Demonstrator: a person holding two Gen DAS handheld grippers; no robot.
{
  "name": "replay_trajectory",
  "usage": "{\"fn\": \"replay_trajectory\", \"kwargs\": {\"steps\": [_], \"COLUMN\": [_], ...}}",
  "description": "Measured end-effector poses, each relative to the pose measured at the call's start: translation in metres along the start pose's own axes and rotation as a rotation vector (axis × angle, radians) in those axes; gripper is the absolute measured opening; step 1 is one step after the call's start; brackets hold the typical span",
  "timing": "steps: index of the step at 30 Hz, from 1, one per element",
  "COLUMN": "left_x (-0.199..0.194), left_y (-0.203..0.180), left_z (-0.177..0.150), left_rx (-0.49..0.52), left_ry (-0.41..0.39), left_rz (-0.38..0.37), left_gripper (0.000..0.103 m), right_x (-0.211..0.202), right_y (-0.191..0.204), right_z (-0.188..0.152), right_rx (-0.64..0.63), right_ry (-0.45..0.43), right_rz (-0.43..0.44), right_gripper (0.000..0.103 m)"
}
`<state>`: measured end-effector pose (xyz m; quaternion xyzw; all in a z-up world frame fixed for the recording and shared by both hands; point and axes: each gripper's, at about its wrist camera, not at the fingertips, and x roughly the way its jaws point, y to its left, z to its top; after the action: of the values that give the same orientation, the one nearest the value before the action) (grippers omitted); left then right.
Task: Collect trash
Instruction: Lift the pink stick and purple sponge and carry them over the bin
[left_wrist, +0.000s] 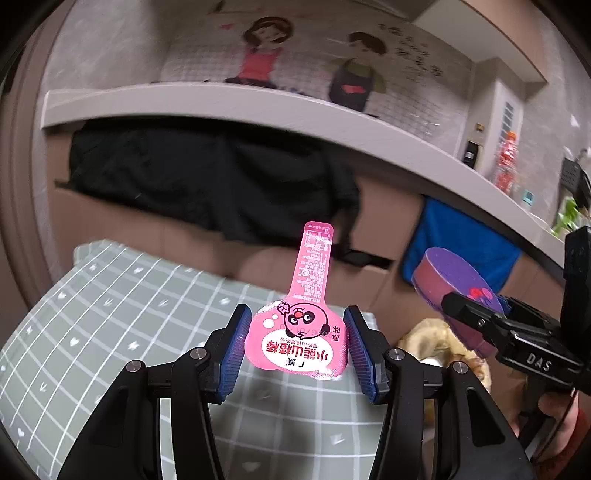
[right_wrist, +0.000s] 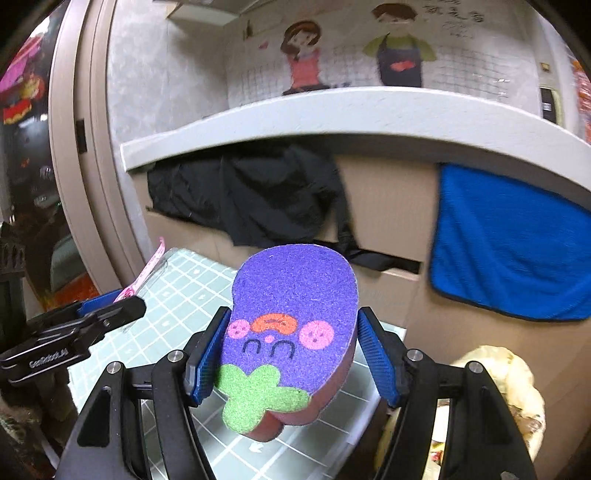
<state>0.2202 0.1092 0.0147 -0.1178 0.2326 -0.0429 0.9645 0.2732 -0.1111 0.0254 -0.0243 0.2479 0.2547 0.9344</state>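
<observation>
Left gripper (left_wrist: 295, 345) pinching a light, flimsy pink snack wrapper (left_wrist: 300, 334) by its wide end, above the checked tablecloth (left_wrist: 110, 314). Right gripper (right_wrist: 290, 356) squeezing a soft, springy eggplant sponge (right_wrist: 286, 332) across the middle.

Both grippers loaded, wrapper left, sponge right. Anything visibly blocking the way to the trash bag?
Nothing visible. The pink wrapper and purple sponge are held above the checked table; the yellowish bag sits lower right beside the table, with open space between.

A pink snack wrapper (left_wrist: 299, 334) with a long tab stands upright in the air; a purple eggplant-shaped sponge (right_wrist: 290, 332), face printed on top, is tilted
</observation>
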Motion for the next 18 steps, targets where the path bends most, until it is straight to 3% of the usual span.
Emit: {"fn": "replay_trajectory", "kwargs": {"steps": [11, 18], "left_x": [0.014, 0.033], "left_y": [-0.119, -0.172], "left_z": [0.001, -0.012], "left_rx": [0.152, 0.184], "left_ry": [-0.008, 0.027], "left_rz": [-0.108, -0.187], "left_gripper": [0.053, 0.053], "right_x": [-0.082, -0.116], "right_y": [-0.075, -0.128], "right_z": [-0.019, -0.038], "right_rx": [0.085, 0.157], "right_ry": [-0.092, -0.111], "right_rz": [-0.086, -0.182], "right_gripper": [0.065, 0.065]}}
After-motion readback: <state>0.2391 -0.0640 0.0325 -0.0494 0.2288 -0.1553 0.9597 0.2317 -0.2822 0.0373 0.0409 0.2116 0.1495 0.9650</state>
